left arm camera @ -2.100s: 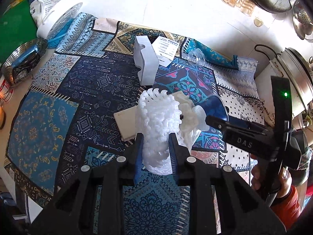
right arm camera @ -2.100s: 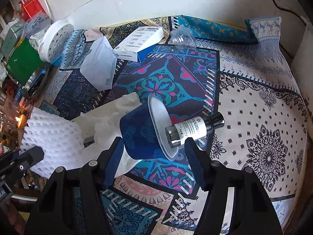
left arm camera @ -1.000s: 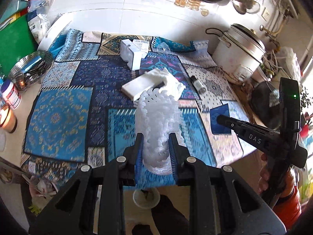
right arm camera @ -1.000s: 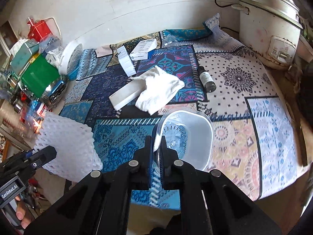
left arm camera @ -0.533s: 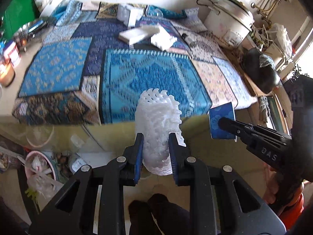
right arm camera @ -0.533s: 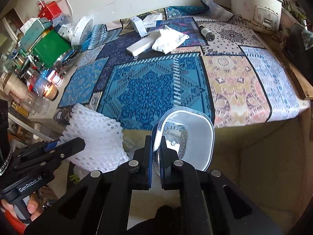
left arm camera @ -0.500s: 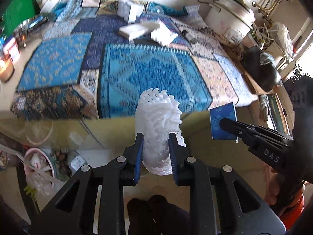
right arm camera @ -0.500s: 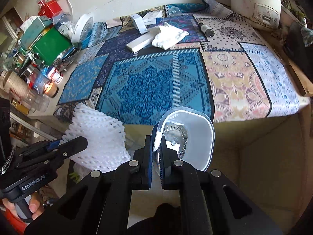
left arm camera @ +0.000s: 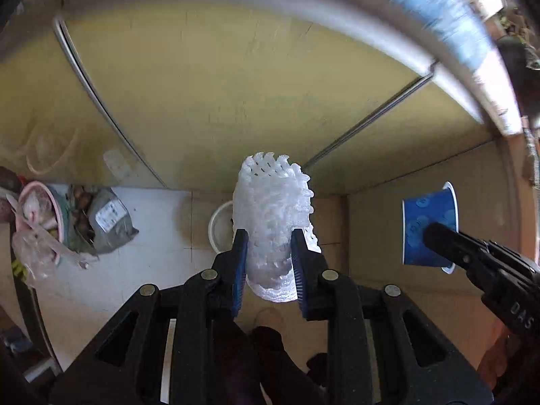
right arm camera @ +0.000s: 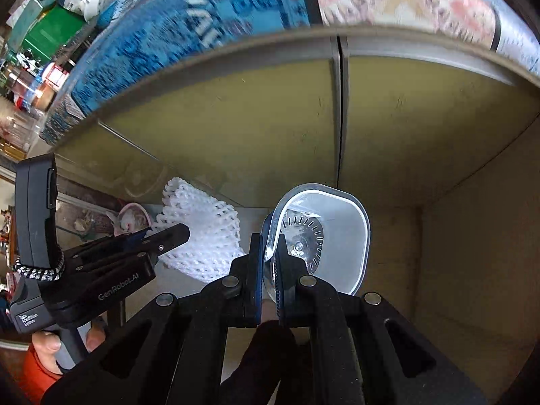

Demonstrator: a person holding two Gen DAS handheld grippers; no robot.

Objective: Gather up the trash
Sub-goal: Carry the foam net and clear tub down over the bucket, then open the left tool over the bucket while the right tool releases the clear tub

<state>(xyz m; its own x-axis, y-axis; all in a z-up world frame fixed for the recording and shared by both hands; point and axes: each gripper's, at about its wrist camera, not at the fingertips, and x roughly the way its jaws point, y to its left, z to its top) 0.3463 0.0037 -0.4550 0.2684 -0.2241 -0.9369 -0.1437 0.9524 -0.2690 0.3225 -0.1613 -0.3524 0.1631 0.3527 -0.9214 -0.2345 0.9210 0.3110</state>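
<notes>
My left gripper (left arm camera: 268,236) is shut on a white foam net sleeve (left arm camera: 273,199), which stands up between its blue pads. It hangs low in front of a yellow-green cabinet front (left arm camera: 236,84), above a white round container (left arm camera: 219,229) on the floor. My right gripper (right arm camera: 266,239) is shut on the wall of a blue paper cup (right arm camera: 334,236), whose white inside faces the camera. In the left wrist view the same blue cup (left arm camera: 425,216) shows at the right. The right wrist view has the foam net (right arm camera: 202,226) and the left gripper (right arm camera: 179,233) at the left.
The table edge with its patterned cloth (right arm camera: 202,17) curves overhead. On the pale floor at the left sit a pink bowl with plastic bags (left arm camera: 37,222) and a grey packet (left arm camera: 108,219). A hand (right arm camera: 50,347) grips the left handle.
Both grippers have sunk from above the tabletop to below its edge, in front of the cabinet. Each still holds its item, the foam net and the cup.
</notes>
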